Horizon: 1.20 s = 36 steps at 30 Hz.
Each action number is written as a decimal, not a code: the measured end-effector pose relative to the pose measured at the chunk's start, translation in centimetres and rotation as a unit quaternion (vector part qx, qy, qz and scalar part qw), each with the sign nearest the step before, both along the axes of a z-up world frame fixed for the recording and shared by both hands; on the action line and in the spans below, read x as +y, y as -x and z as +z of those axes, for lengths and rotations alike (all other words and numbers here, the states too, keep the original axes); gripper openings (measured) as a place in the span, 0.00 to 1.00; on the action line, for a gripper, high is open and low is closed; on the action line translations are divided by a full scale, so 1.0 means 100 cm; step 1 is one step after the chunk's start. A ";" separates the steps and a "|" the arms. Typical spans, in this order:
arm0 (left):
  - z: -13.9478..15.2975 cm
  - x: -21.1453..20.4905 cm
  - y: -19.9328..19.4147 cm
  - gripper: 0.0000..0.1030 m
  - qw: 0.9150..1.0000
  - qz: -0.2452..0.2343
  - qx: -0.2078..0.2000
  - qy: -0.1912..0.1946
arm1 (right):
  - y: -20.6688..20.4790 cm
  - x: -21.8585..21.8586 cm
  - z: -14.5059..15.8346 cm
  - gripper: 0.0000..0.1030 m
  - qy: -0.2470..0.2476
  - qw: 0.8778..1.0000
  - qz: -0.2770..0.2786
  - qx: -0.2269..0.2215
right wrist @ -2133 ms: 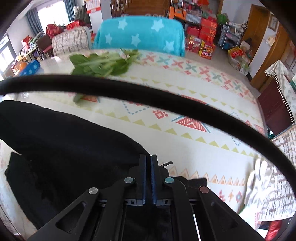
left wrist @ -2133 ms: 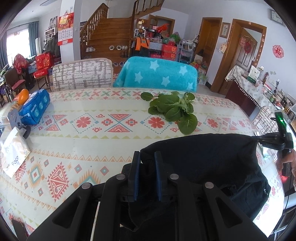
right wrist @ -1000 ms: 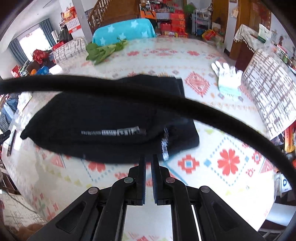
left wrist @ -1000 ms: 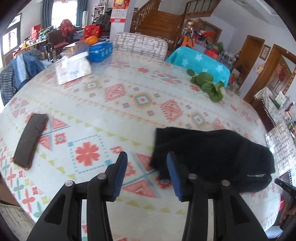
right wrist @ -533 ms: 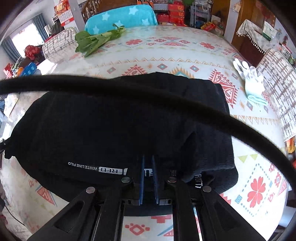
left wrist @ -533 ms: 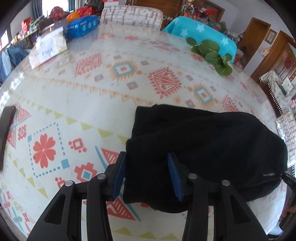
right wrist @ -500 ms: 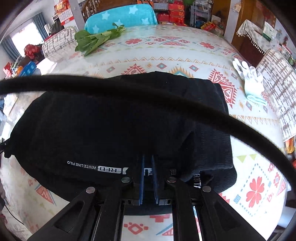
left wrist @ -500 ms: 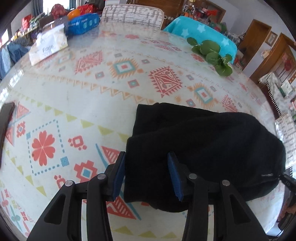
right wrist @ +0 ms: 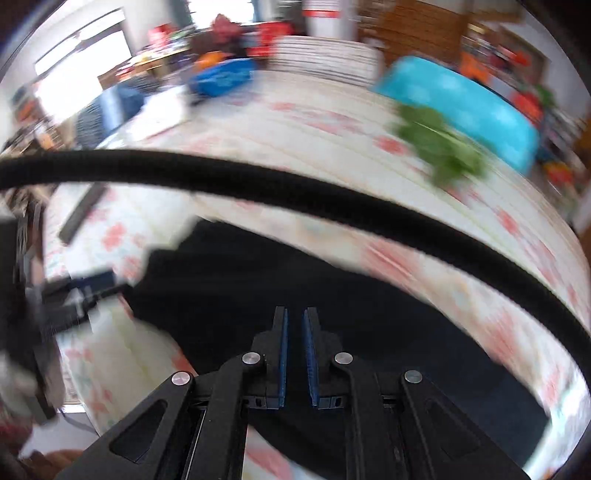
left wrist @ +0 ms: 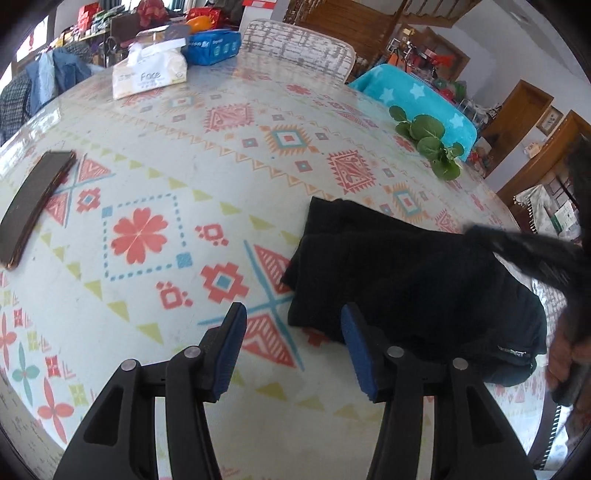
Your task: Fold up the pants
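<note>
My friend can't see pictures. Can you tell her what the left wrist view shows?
Black folded pants lie on a patterned table, just ahead of the open left gripper. Farther off sit green leaves, a tissue pack and a dark flat case.

Patterned table (left wrist: 229, 122), star-print teal chair (left wrist: 417, 96), wooden staircase (left wrist: 332, 18), wooden doors (left wrist: 517, 110), daylit window (right wrist: 81, 66)

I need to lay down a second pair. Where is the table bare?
Widest bare stretch: between the black phone, the tissue pack and the pants. The far right edge is crowded by greens; the near right is taken by pants.
</note>
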<state>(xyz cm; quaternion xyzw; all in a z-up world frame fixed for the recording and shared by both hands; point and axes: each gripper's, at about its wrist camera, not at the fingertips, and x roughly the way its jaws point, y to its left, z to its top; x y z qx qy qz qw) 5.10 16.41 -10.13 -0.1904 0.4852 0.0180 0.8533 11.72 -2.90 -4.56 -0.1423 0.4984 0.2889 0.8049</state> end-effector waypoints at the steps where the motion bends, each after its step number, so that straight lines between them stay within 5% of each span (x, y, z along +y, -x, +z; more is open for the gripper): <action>1: -0.002 0.003 0.003 0.51 1.000 0.004 0.002 0.007 | -0.007 0.016 -0.006 0.10 -0.006 1.000 0.012 0.012; 8: -0.010 0.027 0.022 0.51 0.999 0.038 0.015 0.031 | -0.027 0.102 -0.052 0.10 -0.020 0.993 0.073 0.096; 20: -0.010 0.048 0.030 0.51 0.997 0.060 0.009 0.044 | 0.015 0.105 -0.061 0.14 0.032 0.984 0.161 0.076; 22: -0.011 0.050 0.032 0.51 0.997 0.061 0.009 0.048 | 0.017 0.107 -0.055 0.34 0.030 0.982 0.176 0.070; 23: -0.012 0.051 0.032 0.51 0.997 0.062 0.011 0.050 | 0.018 0.109 -0.054 0.63 0.028 0.980 0.182 0.071; 24: -0.013 0.052 0.032 0.51 0.997 0.063 0.011 0.053 | 0.019 0.111 -0.053 0.81 0.027 0.980 0.186 0.069; 26: -0.015 0.052 0.032 0.51 0.996 0.063 0.012 0.057 | 0.023 0.114 -0.053 0.79 0.037 0.977 0.201 0.057; 29: -0.016 0.050 0.031 0.51 0.997 0.059 0.012 0.058 | 0.030 0.125 -0.068 0.46 0.085 0.972 0.213 0.050; 31: -0.017 0.047 0.029 0.51 0.997 0.054 0.011 0.062 | 0.032 0.126 -0.069 0.46 0.085 0.972 0.213 0.040; 34: -0.017 0.042 0.024 0.51 0.997 0.043 0.010 0.068 | 0.026 0.121 -0.062 0.25 0.068 0.979 0.190 0.041; 36: -0.017 0.039 0.020 0.51 0.997 0.036 0.008 0.075 | 0.022 0.115 -0.052 0.23 0.053 0.983 0.171 0.034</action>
